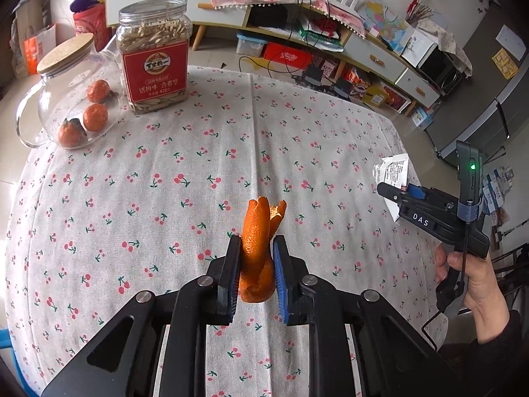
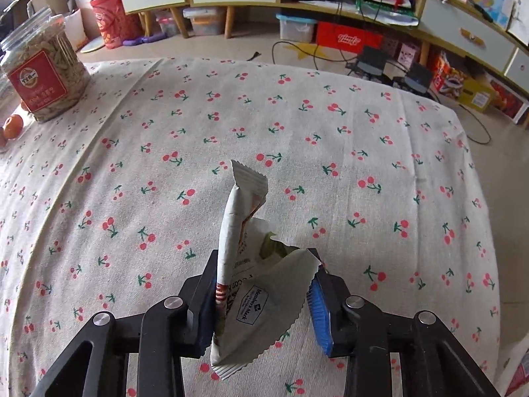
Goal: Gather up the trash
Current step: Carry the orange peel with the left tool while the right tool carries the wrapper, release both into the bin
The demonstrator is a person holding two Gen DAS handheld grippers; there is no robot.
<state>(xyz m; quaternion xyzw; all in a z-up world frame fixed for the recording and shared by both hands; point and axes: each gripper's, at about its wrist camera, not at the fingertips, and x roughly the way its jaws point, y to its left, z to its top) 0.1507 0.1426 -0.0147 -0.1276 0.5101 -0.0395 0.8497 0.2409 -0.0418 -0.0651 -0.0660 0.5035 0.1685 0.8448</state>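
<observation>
At bottom centre of the left wrist view, an orange peel (image 1: pixel 256 251) stands upright between the pads, its long axis running up the frame and its torn tips pointing away from the camera; the left claw (image 1: pixel 256 274) is clamped on it above the cherry-print counter (image 1: pixel 165 198). Bottom centre of the right wrist view, a snack wrapper (image 2: pixel 241 264) points up the frame, crimped end farthest away, pinched by the right claw (image 2: pixel 261 301). At right in the left view, the person's hand (image 1: pixel 472 284) grips that tool's handle, claw aimed leftward. Upper left stand a seed jar (image 1: pixel 153 56) and a glass pitcher (image 1: pixel 69 96).
</observation>
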